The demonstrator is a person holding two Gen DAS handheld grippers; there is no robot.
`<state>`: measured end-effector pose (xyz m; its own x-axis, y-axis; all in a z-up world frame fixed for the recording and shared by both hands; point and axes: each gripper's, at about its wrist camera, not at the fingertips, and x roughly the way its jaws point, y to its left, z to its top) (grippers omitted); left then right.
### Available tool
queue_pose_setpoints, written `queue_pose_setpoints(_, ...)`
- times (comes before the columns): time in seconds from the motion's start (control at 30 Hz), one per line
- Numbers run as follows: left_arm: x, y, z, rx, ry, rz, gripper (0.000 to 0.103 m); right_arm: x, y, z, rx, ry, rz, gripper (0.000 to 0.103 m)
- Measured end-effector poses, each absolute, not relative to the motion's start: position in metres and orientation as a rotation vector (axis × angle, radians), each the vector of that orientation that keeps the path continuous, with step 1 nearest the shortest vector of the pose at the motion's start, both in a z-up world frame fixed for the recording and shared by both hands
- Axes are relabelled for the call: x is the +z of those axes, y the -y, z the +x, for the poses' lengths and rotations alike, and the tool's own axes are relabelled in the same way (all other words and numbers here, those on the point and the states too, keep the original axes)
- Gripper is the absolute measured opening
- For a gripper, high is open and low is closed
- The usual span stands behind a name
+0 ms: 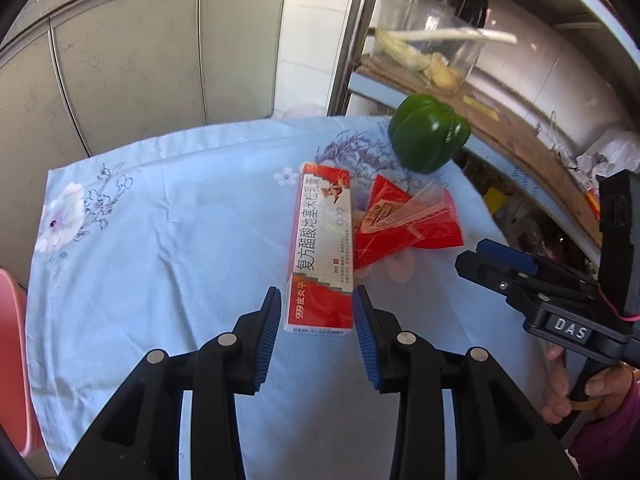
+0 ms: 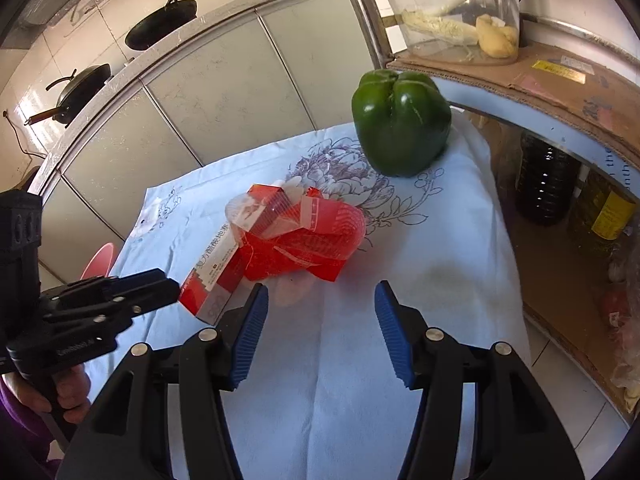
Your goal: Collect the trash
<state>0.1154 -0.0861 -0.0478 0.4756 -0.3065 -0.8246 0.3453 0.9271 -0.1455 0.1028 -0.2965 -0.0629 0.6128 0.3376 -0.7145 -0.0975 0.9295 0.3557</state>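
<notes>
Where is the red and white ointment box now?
The red and white ointment box lies on the blue floral tablecloth, its near end between the open left tool pads, with the red plastic wrapper on its right.

A glossy printed cardboard box (image 1: 320, 252) lies beside a shiny, crinkled red plastic wrapper (image 1: 404, 220) on the matt, creased cloth (image 1: 160, 240) covering the desk. The green pepper (image 2: 400, 120) looks smooth and waxy. The fingers (image 2: 248, 336) carry ribbed blue pads on matt black plastic.

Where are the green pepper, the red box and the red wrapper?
green pepper (image 2: 400, 128): right wrist view, front side.
red box (image 1: 322, 252): left wrist view, top face.
red wrapper (image 1: 404, 220): left wrist view, middle.
</notes>
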Motion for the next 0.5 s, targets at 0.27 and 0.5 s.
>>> queue_pose_setpoints(0.27, -0.060, 0.100, 0.135, -0.407, -1.035, 0.059, 0.043, -0.072, 0.288, 0.125, 0.260, -0.900, 0.282, 0.056)
queue_pose_setpoints(0.5, -0.068, 0.102, 0.139, -0.383, -1.028, 0.071, 0.043, -0.073, 0.288, 0.134, 0.255, -0.878, 0.299, 0.056)
